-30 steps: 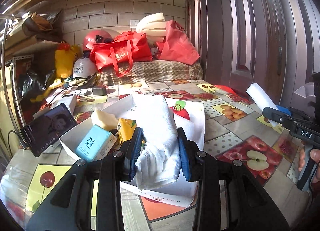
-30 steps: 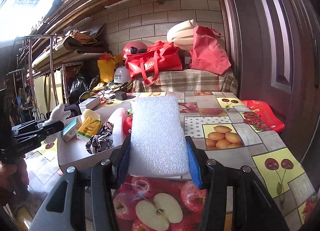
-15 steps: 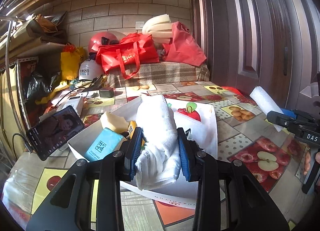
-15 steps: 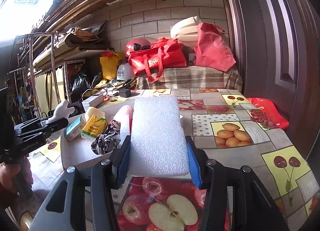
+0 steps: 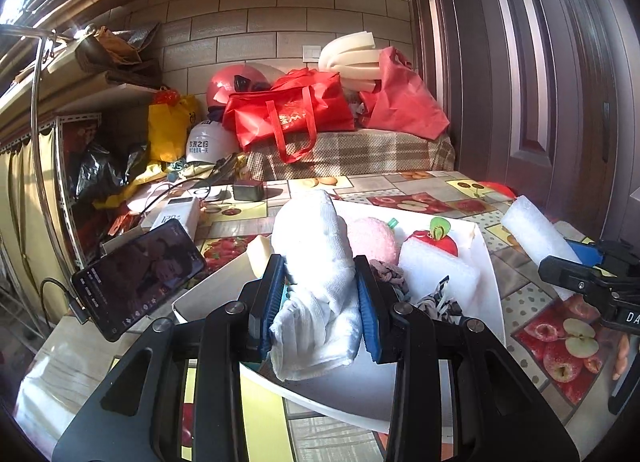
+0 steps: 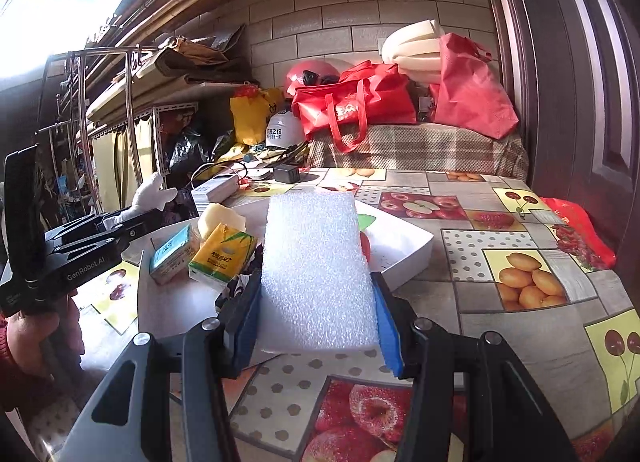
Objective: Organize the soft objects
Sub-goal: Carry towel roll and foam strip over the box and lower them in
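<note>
My left gripper (image 5: 318, 302) is shut on a rolled white towel (image 5: 316, 262), held over the near edge of the shallow white box (image 5: 490, 262). In the box lie a pink plush (image 5: 370, 238), a red apple toy (image 5: 434, 240), a white foam block (image 5: 436, 274) and a patterned cloth (image 5: 438, 304). My right gripper (image 6: 316, 318) is shut on a white foam sheet (image 6: 316, 262), just at the box's right side (image 6: 404, 250). From this side a teal packet (image 6: 172, 248), a yellow tissue pack (image 6: 224, 254) and a pale sponge (image 6: 218, 216) show in the box.
A phone (image 5: 138, 278) leans at the box's left, with a power bank (image 5: 176, 214) and charger (image 5: 248, 191) behind. Red bags (image 5: 288, 118) and helmets sit on a plaid bench at the far end. A door (image 5: 560, 82) borders the fruit-print table (image 6: 520, 282) on the right.
Both grippers have shifted across the table toward the box, each keeping its load. The left view now shows the pink plush and foam block in the box; the right foam sheet overlaps the box's edge.
</note>
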A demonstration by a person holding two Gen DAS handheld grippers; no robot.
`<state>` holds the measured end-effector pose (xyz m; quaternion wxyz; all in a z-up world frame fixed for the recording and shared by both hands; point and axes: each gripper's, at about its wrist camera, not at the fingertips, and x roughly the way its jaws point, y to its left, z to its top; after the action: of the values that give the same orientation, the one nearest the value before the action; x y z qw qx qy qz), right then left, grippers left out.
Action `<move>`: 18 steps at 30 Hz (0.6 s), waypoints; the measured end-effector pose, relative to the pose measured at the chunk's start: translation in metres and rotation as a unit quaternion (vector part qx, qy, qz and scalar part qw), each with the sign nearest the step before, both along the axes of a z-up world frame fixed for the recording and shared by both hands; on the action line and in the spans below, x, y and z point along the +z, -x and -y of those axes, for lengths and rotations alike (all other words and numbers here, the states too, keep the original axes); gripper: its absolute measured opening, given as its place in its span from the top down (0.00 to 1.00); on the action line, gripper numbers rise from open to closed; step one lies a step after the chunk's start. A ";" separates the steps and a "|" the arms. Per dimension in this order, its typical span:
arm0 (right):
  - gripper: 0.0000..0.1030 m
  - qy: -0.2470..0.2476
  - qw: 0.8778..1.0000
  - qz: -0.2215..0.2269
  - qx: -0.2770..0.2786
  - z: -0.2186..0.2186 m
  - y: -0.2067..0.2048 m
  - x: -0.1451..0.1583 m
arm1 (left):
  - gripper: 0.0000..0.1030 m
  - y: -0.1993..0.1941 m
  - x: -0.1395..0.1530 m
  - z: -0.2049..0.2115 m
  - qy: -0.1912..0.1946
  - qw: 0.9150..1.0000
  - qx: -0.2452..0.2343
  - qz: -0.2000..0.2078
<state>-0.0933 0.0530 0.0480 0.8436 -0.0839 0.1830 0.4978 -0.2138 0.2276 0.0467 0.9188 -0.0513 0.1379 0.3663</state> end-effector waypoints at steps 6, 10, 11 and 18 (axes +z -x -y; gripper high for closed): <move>0.51 0.009 1.000 -0.001 0.028 -0.032 0.004 -0.002 | 0.67 -0.014 -0.001 -0.017 -0.004 1.000 0.010 -0.007; 0.51 0.013 0.999 -0.004 0.034 -0.053 0.002 -0.003 | 0.67 -0.025 -0.002 -0.029 0.001 1.000 0.018 -0.019; 0.51 0.013 0.999 -0.006 0.034 -0.057 0.000 -0.003 | 0.67 -0.027 -0.002 -0.032 0.004 1.000 0.019 -0.021; 0.51 0.012 1.000 -0.018 0.021 -0.080 -0.016 -0.004 | 0.66 -0.033 -0.003 -0.045 0.019 0.999 0.020 -0.024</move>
<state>-0.0768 0.1331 0.0438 0.8286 -0.0884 0.2025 0.5144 -0.1806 0.2724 0.0433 0.9065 -0.0631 0.1658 0.3831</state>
